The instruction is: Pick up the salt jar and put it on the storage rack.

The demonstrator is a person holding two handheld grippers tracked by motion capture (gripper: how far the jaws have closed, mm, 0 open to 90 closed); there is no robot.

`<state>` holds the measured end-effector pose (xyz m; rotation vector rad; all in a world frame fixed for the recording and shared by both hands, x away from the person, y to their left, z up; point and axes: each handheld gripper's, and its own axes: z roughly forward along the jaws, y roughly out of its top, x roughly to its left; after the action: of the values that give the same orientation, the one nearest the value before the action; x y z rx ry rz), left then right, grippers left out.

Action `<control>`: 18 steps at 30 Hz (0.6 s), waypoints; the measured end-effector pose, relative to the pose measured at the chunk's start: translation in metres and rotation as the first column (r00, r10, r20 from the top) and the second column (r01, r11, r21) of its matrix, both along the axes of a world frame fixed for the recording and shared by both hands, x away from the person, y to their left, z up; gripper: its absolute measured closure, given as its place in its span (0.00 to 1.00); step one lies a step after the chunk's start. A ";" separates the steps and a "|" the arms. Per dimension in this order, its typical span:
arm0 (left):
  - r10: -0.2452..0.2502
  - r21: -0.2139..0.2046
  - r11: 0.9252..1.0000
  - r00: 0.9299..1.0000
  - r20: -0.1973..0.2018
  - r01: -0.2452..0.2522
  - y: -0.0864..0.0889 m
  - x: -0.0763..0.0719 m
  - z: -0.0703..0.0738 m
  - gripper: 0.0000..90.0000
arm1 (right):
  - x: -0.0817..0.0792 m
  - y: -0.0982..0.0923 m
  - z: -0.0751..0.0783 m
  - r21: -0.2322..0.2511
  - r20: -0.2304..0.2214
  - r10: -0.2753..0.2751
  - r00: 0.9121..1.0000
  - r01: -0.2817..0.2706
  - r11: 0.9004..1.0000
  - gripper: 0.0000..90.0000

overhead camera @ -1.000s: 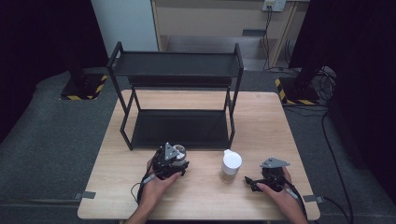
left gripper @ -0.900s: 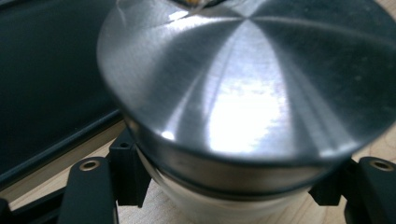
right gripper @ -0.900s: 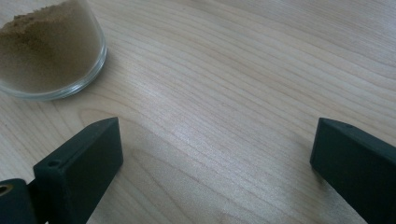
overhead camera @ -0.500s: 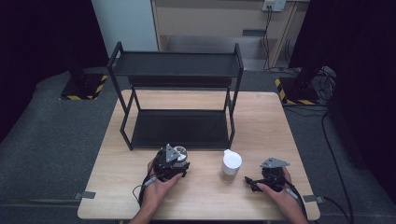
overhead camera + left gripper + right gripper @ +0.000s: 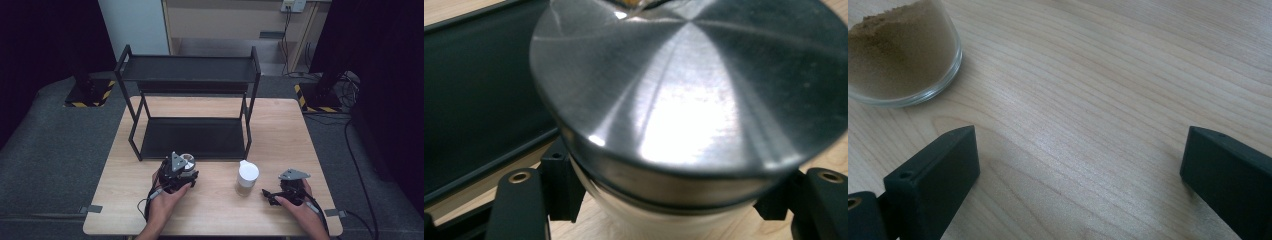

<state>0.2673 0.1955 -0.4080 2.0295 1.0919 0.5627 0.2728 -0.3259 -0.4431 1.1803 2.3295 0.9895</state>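
Observation:
A jar with a brushed metal lid stands between the jaws of my left gripper, which is shut on its pale body just under the lid. From above, that gripper sits on the table in front of the black shelf rack, and the metal-lidded jar pokes out on its far side. My right gripper rests on the table at the front right, pointing left toward a white-lidded jar. Its jaws stand wide open over bare wood. The glass base of that jar, holding brown powder, is ahead and to the left.
A black two-level metal rack stands at the back of the wooden table, both of its levels bare. Bare wood lies left and right of the rack. Cables trail from both grippers toward the front edge.

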 end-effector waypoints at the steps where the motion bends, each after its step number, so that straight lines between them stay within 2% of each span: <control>1: 0.004 -0.002 1.000 1.000 0.001 -0.004 0.001 0.000 0.000 0.33 | 0.000 0.000 0.000 0.000 0.000 0.000 1.000 0.000 1.000 0.03; 18: 0.066 0.020 0.998 0.998 -0.002 -0.066 0.024 -0.004 0.007 0.33 | 0.000 0.000 0.000 0.000 -0.001 -0.001 1.000 0.001 1.000 0.03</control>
<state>0.2630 0.2198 -0.4006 2.0181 1.1626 0.6066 0.2728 -0.3259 -0.4430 1.1821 2.3294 0.9895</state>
